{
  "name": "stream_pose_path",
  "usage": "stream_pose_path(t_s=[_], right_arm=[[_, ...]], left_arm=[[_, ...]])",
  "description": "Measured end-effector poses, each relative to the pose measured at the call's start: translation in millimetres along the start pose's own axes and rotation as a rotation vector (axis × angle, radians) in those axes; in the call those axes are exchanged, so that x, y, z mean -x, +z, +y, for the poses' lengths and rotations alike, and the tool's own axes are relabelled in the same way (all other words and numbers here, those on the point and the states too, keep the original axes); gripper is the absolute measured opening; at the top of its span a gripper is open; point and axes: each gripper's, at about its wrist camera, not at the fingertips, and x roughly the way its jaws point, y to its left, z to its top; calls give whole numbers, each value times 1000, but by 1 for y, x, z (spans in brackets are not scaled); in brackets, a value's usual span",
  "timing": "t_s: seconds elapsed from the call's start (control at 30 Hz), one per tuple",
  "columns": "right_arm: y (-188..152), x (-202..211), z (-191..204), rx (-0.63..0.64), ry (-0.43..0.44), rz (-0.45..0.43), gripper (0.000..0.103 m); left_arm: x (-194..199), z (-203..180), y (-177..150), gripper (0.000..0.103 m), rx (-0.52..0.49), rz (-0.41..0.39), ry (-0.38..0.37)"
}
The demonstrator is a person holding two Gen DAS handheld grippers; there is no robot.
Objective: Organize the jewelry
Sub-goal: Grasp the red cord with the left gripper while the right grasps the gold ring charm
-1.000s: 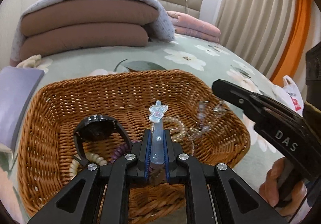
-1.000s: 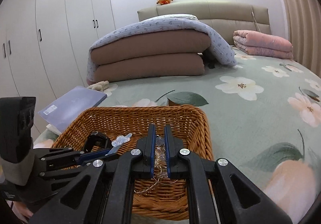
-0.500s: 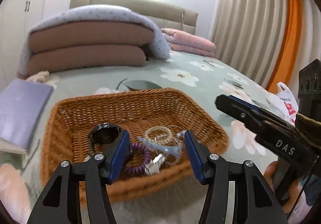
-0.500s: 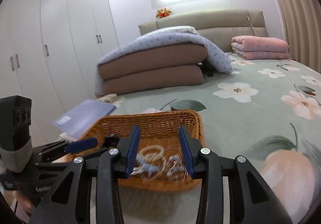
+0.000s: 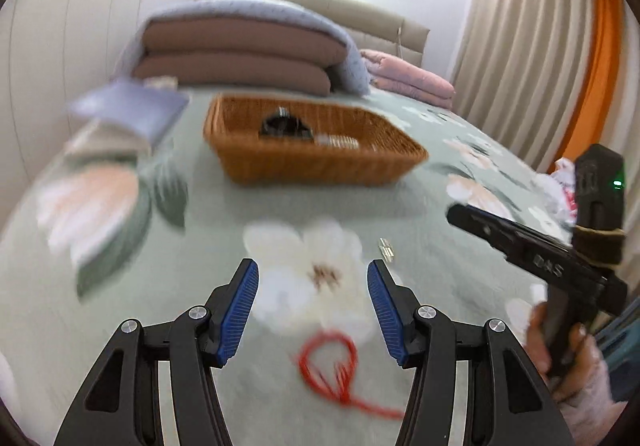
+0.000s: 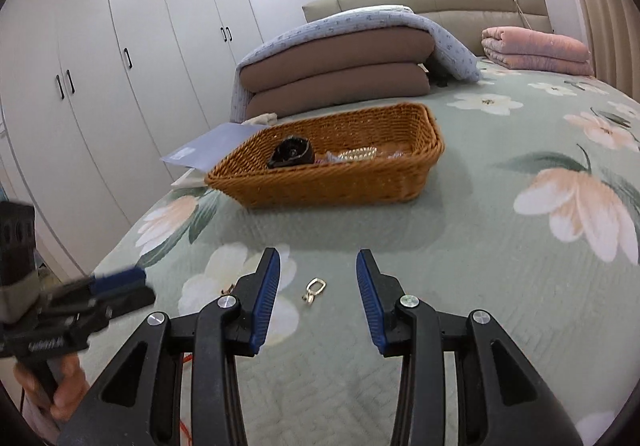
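A wicker basket (image 5: 312,166) (image 6: 328,186) stands mid-bed holding a black watch (image 6: 290,153), a pearl bracelet (image 6: 358,153) and other blurred trinkets. My left gripper (image 5: 312,270) is open and empty, low over the flowered bedspread. A red string bracelet (image 5: 328,370) lies just below and between its fingers, and a small metal piece (image 5: 386,248) sits beside its right tip. My right gripper (image 6: 317,258) is open and empty too, with a small gold clasp (image 6: 314,289) on the bedspread between its fingers. A tiny trinket (image 6: 228,291) lies by its left finger. Each gripper shows in the other's view: right gripper (image 5: 460,214), left gripper (image 6: 136,282).
Folded brown and blue quilts (image 6: 340,62) and a pink blanket (image 6: 536,50) are stacked behind the basket. A purple folder (image 6: 212,148) lies at the basket's left near the bed edge. White wardrobes (image 6: 100,66) stand at left, curtains (image 5: 520,46) at right.
Both grippers opened, leaving the clear hairpin and the chain jewellery in the basket, then drew back from it to the near part of the bed. The basket now looks small and far.
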Motion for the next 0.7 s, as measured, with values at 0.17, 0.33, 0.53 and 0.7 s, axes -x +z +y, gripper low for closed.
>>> stream_pose_path(t_s=[0.17,0.33,0.53,0.7], right_arm=[[-16,-11,7,30,0,65,43],[-23,-30,20,91,-39,138,42],[-21,-50,23,100,-69,221,39],[-17,-74,36,139,-81,290,35]], left_arm=[[-1,-4,-27,59,39,49,16],[-12,-4,-51,58,51,105,39],[-20,-25,-60,58,-77,75,161],[-18,-17,-58,58,-51,65,132]])
